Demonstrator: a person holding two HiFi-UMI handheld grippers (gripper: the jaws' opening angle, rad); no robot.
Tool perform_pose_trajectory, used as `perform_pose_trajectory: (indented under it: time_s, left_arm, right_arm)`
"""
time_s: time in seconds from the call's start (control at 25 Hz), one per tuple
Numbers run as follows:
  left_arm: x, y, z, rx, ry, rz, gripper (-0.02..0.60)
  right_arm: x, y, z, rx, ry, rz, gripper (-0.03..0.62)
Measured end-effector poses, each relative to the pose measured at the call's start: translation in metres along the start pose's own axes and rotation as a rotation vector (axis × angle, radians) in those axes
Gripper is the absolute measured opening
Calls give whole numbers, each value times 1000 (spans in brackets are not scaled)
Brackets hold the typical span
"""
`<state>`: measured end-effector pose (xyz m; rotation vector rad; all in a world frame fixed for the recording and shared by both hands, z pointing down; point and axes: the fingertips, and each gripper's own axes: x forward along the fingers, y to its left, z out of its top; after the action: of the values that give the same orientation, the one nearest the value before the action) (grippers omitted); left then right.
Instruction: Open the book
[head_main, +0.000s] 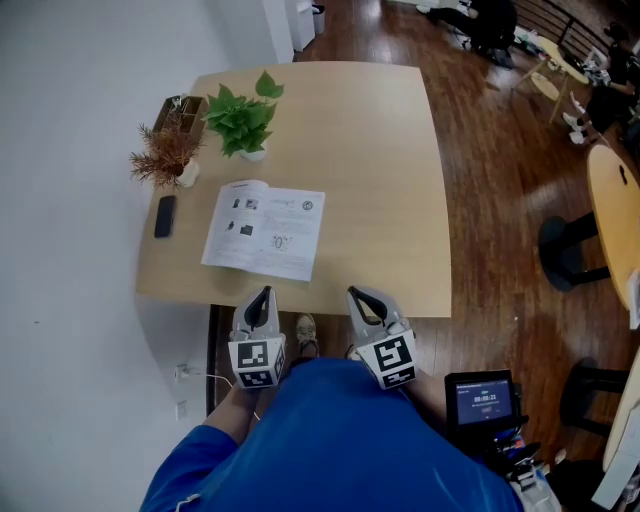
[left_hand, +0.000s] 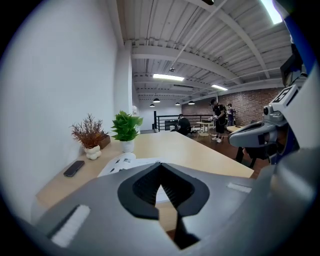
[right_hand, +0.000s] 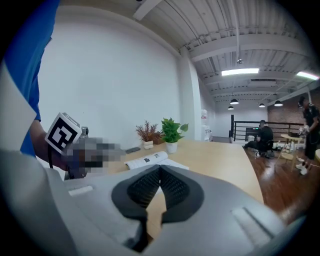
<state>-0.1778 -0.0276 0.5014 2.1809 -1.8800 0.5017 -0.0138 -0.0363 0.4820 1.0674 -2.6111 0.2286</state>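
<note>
The book (head_main: 265, 230) lies open and flat on the wooden table (head_main: 380, 180), near its front left part, white pages up. It also shows in the left gripper view as the book (left_hand: 125, 162) and in the right gripper view as the book (right_hand: 150, 160). My left gripper (head_main: 263, 292) and right gripper (head_main: 356, 293) hover side by side just off the table's near edge, close to the person's body, both pointing toward the book. The left gripper (left_hand: 160, 165) is shut with nothing in it. The right gripper (right_hand: 159, 167) is also shut and empty.
A green potted plant (head_main: 243, 122), a dried plant in a white pot (head_main: 167, 155), a wooden box (head_main: 180, 108) and a dark phone (head_main: 165, 216) stand along the table's left side by the white wall. A black screen device (head_main: 484, 400) sits at lower right. Stools and another table (head_main: 615, 215) are on the right.
</note>
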Motion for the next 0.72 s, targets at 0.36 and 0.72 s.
perform_pose_trajectory:
  time_s: [0.36,0.72]
  left_arm:
    - [-38,-51,3,-1,-17,-2,8]
    - [-44,-68,17,20,-64,-75,8]
  right_arm:
    - [-37,4,-14,2,-5,54,3]
    - [-42,12,-4,8,-33,29,3]
